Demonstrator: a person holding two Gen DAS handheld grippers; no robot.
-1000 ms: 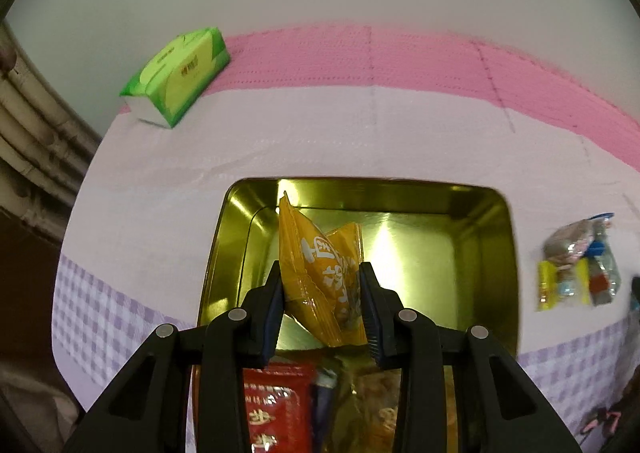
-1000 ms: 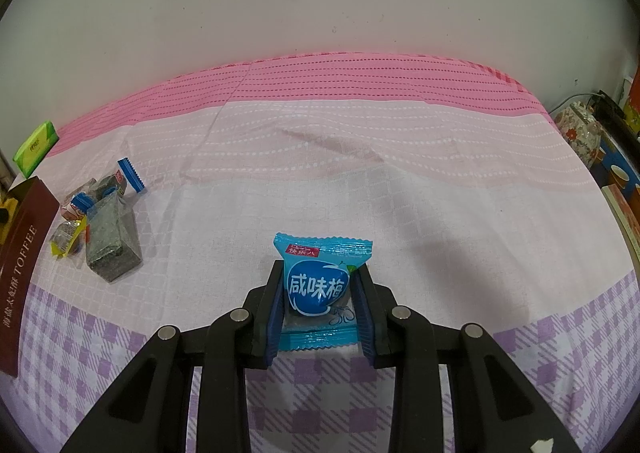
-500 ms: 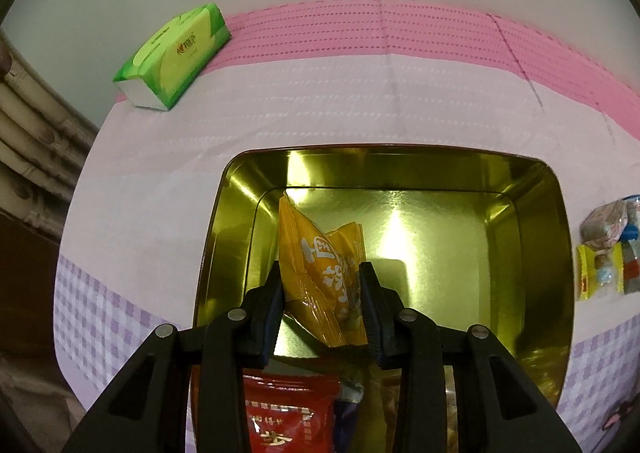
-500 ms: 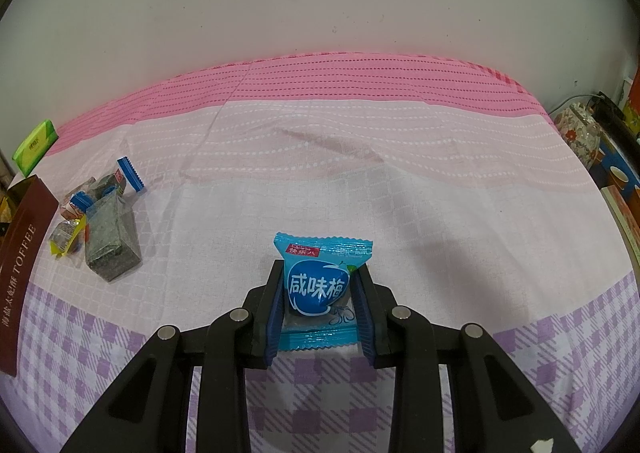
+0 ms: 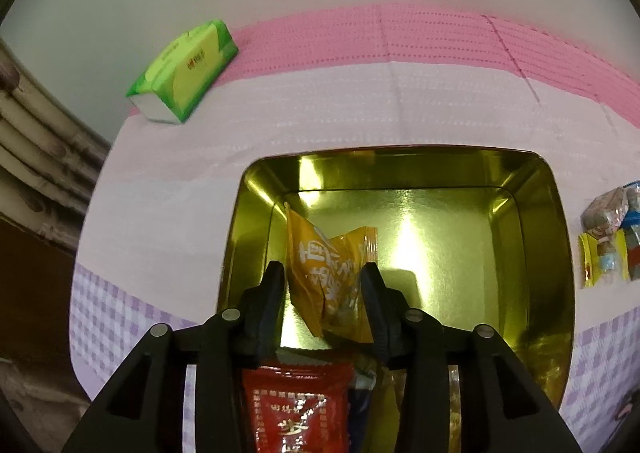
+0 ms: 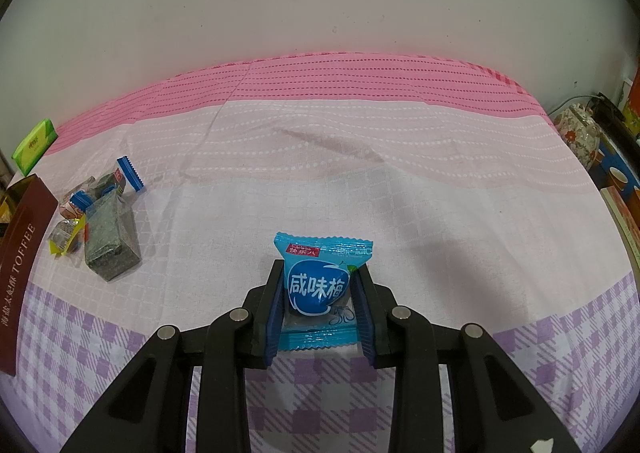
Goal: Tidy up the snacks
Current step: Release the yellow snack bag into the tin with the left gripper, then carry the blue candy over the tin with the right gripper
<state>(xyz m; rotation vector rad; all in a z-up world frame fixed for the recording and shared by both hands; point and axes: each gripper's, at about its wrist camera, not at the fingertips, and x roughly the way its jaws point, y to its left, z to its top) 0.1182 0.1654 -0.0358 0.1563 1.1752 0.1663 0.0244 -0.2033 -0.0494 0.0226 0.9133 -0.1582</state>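
Two grippers are at work. The left gripper point(image 5: 323, 285) hangs over one open gold tin point(image 5: 552, 253) on the worktop point(image 5: 168, 221); its jaws are opening around one orange snack packet point(image 5: 330, 277), which stands on edge inside the tin with its long axis running up and away from the camera, a gap showing at the left pad. One red packet point(image 5: 296, 405) lies below it. The right gripper point(image 6: 318, 293) is clamped on one blue candy packet point(image 6: 320, 285), held upright above the cloth, label facing the camera. A small pile of sweets point(image 6: 100, 229) lies to the left beside the tin.
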